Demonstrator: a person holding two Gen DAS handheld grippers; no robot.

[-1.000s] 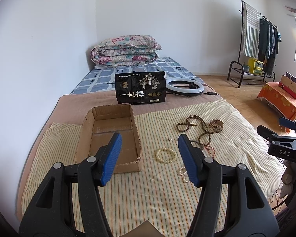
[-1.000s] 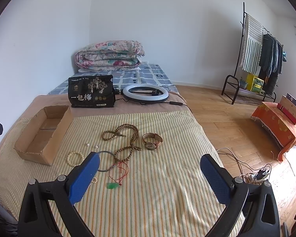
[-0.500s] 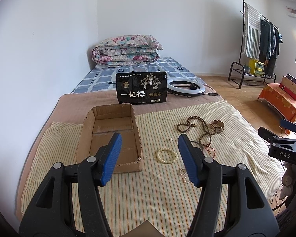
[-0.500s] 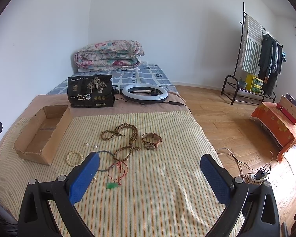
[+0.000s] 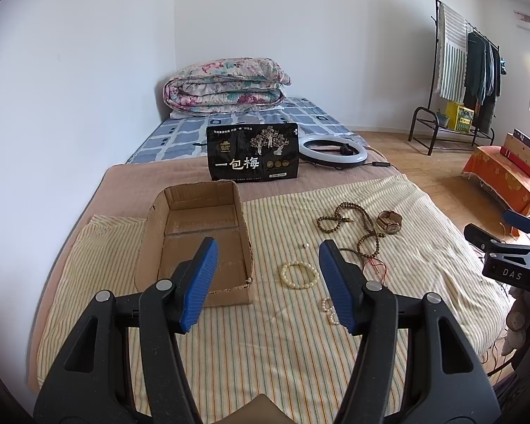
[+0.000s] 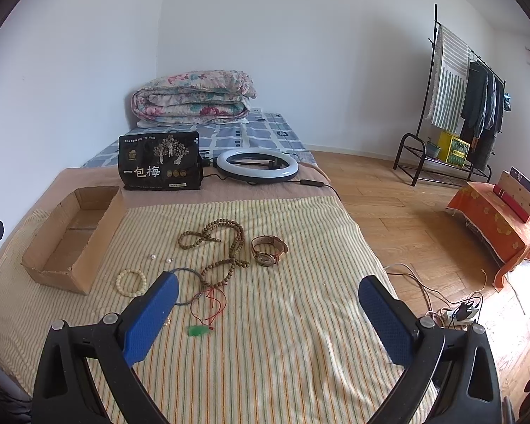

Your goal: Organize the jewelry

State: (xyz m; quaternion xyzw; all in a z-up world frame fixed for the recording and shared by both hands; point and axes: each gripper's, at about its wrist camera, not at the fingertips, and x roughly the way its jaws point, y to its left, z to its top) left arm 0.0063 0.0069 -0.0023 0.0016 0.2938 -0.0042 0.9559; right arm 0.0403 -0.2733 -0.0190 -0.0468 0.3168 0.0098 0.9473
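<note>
Both grippers hover above the striped bed cover (image 6: 282,335), the left gripper (image 5: 266,282) with fingers moderately apart, the right gripper (image 6: 268,316) with fingers wide, neither holding anything; the bead necklace (image 6: 226,247), watch (image 6: 268,250) and white bracelet (image 6: 131,282) lie beside the cardboard box (image 6: 99,247).

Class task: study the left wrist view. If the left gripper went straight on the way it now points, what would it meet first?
Probably the striped blanket, near the white bead bracelet lying between the open left gripper's fingers in view. The cardboard box sits just left of that line. Depth is uncertain.
</note>
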